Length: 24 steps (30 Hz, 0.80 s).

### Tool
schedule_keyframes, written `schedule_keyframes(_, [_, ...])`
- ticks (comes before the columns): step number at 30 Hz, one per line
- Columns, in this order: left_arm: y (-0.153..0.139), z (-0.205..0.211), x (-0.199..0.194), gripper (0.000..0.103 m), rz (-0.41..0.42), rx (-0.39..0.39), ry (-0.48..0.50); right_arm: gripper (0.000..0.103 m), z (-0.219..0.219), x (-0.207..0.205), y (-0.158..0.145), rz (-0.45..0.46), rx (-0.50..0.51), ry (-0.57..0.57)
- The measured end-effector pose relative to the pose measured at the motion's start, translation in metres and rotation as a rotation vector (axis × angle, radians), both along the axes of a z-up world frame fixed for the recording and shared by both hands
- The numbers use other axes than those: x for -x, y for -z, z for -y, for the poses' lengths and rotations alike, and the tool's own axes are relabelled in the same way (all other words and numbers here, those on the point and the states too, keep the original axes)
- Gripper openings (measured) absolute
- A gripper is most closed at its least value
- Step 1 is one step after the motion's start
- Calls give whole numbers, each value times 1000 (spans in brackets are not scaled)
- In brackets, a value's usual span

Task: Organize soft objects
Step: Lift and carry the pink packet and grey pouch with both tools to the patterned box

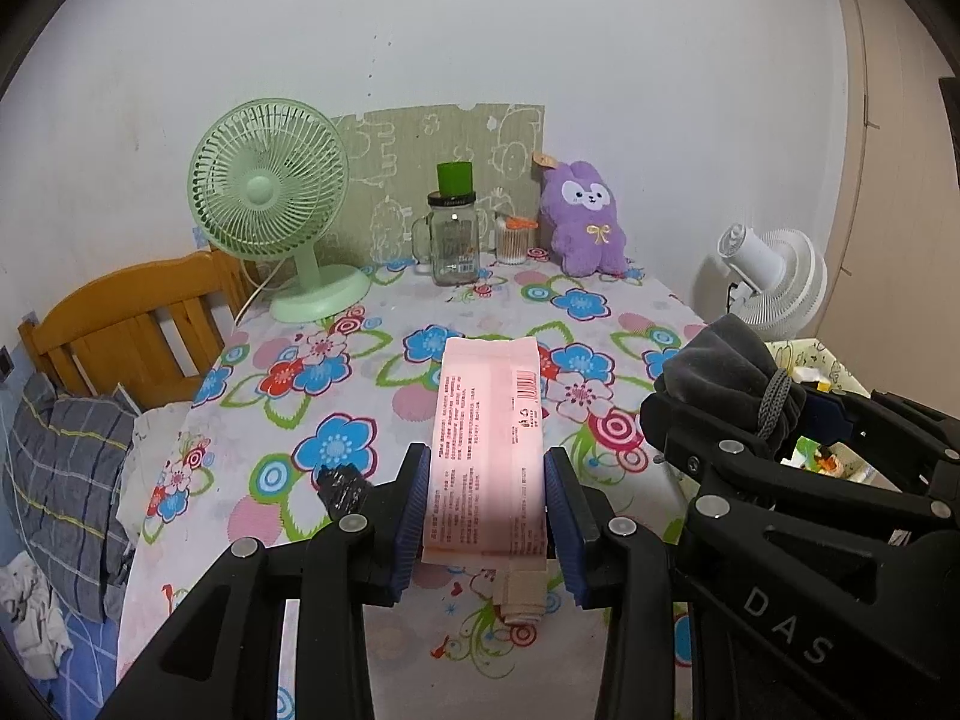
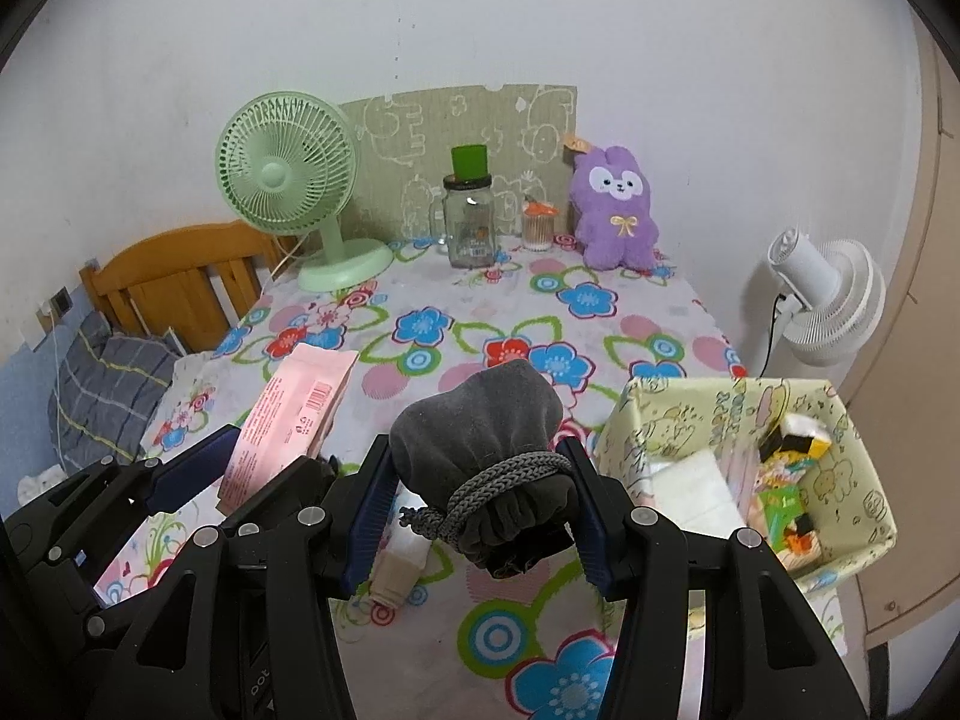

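- Landmark: the yellow fabric box (image 2: 864, 480), standing at the counter's (image 2: 540, 312) right edge, open-topped and already holding small items. It is judged to be the collecting bin.
- Right gripper (image 2: 480, 510): fingers (image 2: 372, 516) clamped on the grey drawstring pouch (image 2: 480, 420), pads either side of the corded neck. Gripping at the cinched neck likely stops the soft body slumping out. The pouch hangs just left of the box, lifted off the counter, bulb end forward.
- Left gripper (image 1: 486, 516): fingers (image 1: 411, 516) shut on the pink soft pack (image 1: 489, 420), one pad on each long edge, so the flat pack stays rigid. It sits further left of the box, beyond the pouch, raised and pointing away over the floral cloth.
- Pose: both tools are side by side, roughly level, aimed at the back wall; the right sits nearer the box.
- A beige rolled item (image 1: 525, 597) lies on the counter under the pack, left of the box, ungripped.
- Purple plush (image 2: 615, 210) stands upright far behind the box, by the wall.
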<state>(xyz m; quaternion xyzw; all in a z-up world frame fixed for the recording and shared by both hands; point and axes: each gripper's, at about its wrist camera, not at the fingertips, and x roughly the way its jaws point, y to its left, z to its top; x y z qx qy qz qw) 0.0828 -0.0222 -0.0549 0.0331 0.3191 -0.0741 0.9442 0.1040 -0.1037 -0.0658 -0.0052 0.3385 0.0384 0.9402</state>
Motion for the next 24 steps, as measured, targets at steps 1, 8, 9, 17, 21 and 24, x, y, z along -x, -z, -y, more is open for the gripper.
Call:
schedule_keyframes(1, [-1, 2, -1, 39, 1, -1, 0, 57, 1, 0, -1, 3, 0, -1])
schedule_keyframes(8, [-6, 21, -6, 39, 10, -1, 11, 57, 19, -4, -6, 16, -6, 8])
schedule_keyframes(9, [-7, 23, -7, 39, 10, -2, 14, 57, 22, -4, -7, 18, -6, 10])
schedule_keyframes(17, [-12, 47, -11, 39, 19, -5, 48, 57, 47, -4, -13, 37, -5, 39])
schedule_keyframes(21, [-12, 60, -12, 39, 23, -11, 71, 57, 60, -3, -14, 41, -1, 60])
schedule_keyframes(24, [-12, 70, -14, 39, 23, -17, 91, 57, 70, -2, -15, 43, -1, 81])
